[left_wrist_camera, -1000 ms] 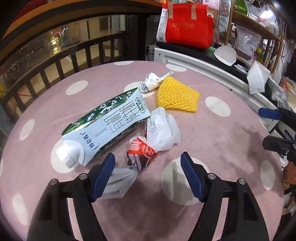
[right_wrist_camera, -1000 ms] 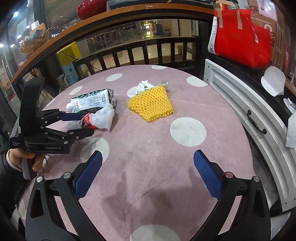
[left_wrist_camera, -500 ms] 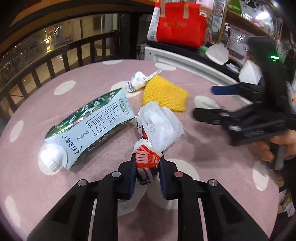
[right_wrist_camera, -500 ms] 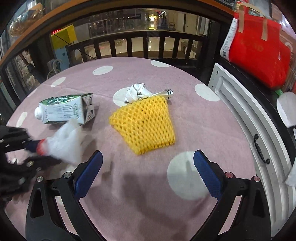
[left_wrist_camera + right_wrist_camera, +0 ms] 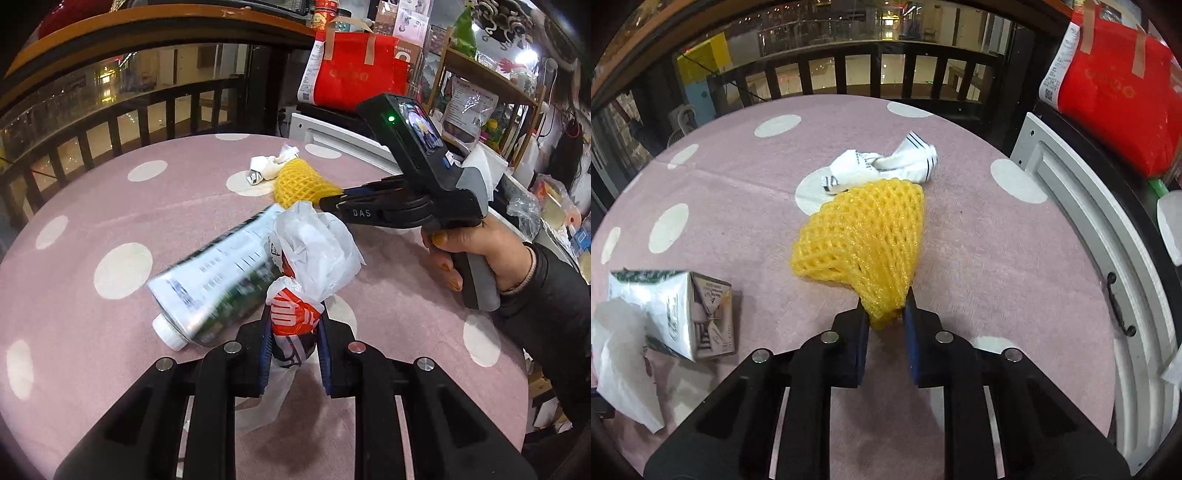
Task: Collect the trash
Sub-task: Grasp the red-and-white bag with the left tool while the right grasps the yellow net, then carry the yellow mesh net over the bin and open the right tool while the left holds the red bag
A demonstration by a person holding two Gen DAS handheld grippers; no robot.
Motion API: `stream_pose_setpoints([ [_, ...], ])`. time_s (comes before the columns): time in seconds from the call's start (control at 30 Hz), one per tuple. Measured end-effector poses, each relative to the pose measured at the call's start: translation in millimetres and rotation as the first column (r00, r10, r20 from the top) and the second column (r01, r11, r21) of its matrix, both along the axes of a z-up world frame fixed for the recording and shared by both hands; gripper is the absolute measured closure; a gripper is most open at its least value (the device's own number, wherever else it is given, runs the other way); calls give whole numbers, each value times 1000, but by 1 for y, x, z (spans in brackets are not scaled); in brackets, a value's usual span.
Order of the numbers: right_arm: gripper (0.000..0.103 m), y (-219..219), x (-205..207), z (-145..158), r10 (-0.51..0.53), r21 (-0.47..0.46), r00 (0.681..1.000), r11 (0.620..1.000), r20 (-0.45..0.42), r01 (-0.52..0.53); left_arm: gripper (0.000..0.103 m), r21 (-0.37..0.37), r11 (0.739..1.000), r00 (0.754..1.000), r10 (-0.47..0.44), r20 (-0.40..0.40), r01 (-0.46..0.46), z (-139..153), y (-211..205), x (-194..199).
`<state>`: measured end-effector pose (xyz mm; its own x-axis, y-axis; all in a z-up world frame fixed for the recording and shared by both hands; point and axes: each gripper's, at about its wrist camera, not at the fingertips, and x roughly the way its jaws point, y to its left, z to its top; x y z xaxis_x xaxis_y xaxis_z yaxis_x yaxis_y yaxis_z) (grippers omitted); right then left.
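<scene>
My left gripper (image 5: 292, 334) is shut on a crumpled white plastic bag with red print (image 5: 310, 258) and holds it up. The bag (image 5: 617, 350) also shows at the left edge of the right wrist view. A green-and-white milk carton (image 5: 218, 280) lies tilted and blurred beside it, and also shows in the right wrist view (image 5: 676, 310). My right gripper (image 5: 884, 321) is shut on the near corner of a yellow foam fruit net (image 5: 864, 236); from the left wrist view the net (image 5: 299, 182) sits at that gripper's (image 5: 332, 201) tip. A crumpled white wrapper (image 5: 882, 166) lies just behind the net.
All lies on a round pink table with white dots (image 5: 738, 192). A dark railing (image 5: 871, 74) runs behind it. A white cabinet (image 5: 1082, 206) borders the right edge, with a red bag (image 5: 1115, 85) above. Shelves (image 5: 487, 92) stand at the right.
My right gripper moved in and shut on the yellow net, lifting its near corner. My left gripper raised the bag, and the carton has shifted and rolled.
</scene>
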<state>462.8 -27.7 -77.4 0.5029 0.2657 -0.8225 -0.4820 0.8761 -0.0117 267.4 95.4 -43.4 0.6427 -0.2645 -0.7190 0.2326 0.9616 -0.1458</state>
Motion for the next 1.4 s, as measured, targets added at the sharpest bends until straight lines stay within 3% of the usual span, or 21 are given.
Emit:
stream_pose_setpoints([
  [0.77,86,-83,-187,62,-14,157,992,988,128,-6,82,-110,993,997,56,50,-50,19,-22,-80],
  [1.17,86,-139,-253,63,-92,215,987,975,129,62,83,-140,990,997,21,79,-10,24,-58,-119],
  [1.4,86,-184,-280,54,-185,250,977,956,107,154,83,-153,988,996,-25,85,38,23,-86,-132],
])
